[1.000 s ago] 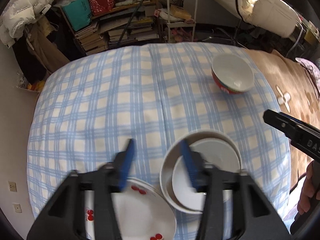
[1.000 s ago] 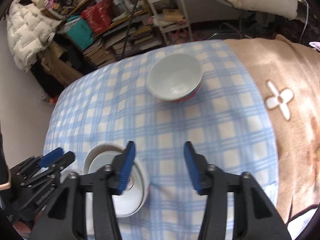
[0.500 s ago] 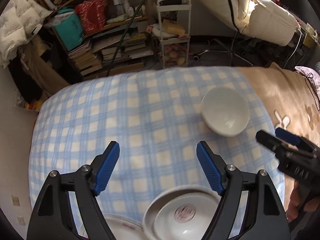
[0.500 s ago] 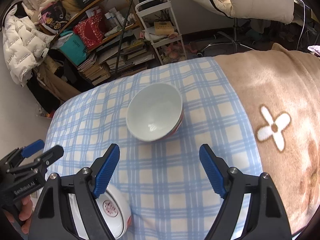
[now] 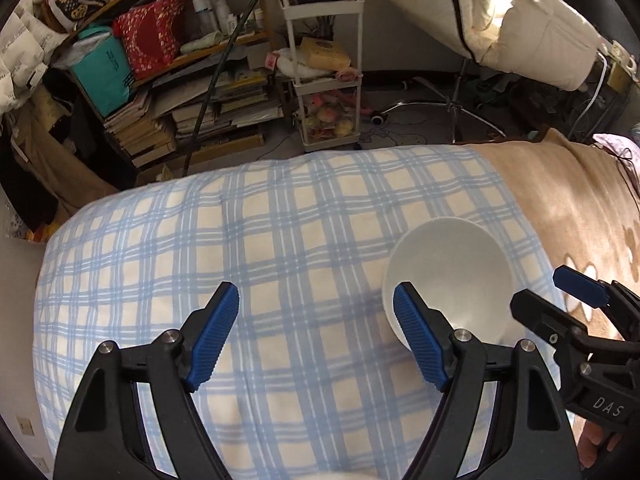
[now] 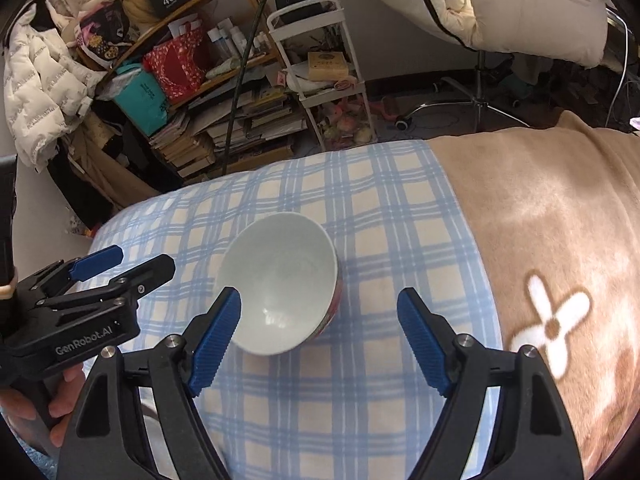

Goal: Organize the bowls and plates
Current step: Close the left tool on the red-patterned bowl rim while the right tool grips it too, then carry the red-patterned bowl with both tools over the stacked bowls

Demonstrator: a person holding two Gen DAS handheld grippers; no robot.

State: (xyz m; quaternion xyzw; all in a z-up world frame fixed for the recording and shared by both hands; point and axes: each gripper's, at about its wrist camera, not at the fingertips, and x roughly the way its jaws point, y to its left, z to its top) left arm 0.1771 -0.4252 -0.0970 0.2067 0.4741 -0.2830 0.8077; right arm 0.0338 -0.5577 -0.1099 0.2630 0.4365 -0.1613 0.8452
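A bed fills the lower part of both views, covered by a blue-and-cream checked blanket (image 5: 280, 240) with a tan fleece blanket (image 6: 552, 220) bearing white flower shapes lying alongside it. One white bowl (image 6: 280, 284) sits upright on the checked blanket, close to the seam where the two blankets meet; a red pattern shows on its outer wall in the right wrist view.

The left gripper (image 5: 316, 336) hangs above bare checked cloth with its blue-padded jaws spread wide and nothing between them. In its own view the bowl (image 5: 448, 280) lies just to the right of its right finger, partly hidden behind that finger. The jaws have just been opening.

The right gripper (image 6: 320, 336) also stands with its jaws wide apart (they have narrowed slightly within the last moment), gripping nothing. The bowl lies beyond and slightly left of the gap, its near rim overlapped by the left blue pad; I cannot tell whether pad and rim touch.

Each gripper appears at the edge of the other's view, held by a hand (image 6: 60, 404) at the handle.

Behind the bed stand a cluttered wooden shelf (image 6: 208, 92) of books and bags, and a white rolling cart (image 5: 324, 68).
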